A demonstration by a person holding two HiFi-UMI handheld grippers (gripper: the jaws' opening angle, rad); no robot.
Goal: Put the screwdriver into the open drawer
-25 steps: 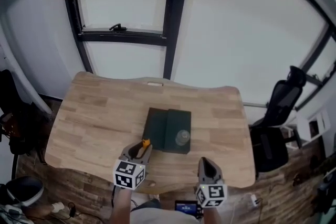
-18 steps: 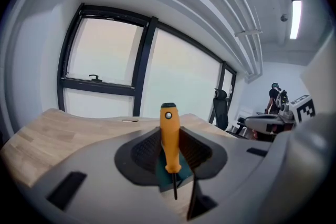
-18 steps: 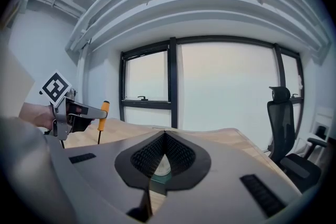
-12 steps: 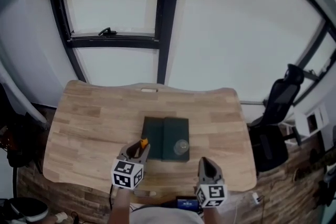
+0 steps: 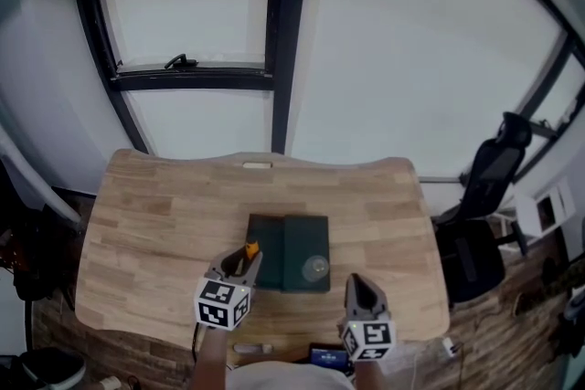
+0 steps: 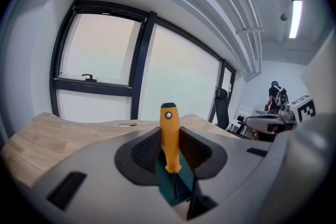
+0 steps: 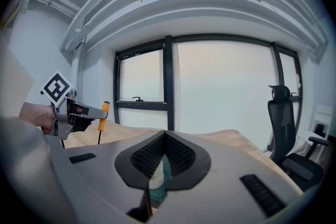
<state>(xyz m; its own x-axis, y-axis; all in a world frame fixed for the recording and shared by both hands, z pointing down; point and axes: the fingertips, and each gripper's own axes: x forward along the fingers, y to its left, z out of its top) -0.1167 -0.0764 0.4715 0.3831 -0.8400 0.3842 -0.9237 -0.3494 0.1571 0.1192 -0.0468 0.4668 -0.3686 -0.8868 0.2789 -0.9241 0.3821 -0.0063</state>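
Screwdriver [image 6: 169, 136] is pinched upright between my left gripper's [image 5: 241, 260] fingers [image 6: 144, 152]. Its orange handle pokes up past the tips and the dark shaft hangs down under them, all of it up in the air over the table [image 5: 155, 224]. The dark green box [image 5: 272, 240] sits just ahead of and below those fingertips, and the clear round thing [image 5: 315, 268] on it is straight out in front of my right gripper's [image 7: 164, 150] fingers, which are pressed together on nothing. Office chair [image 5: 484, 183] is off to the right of them, past the table edge.
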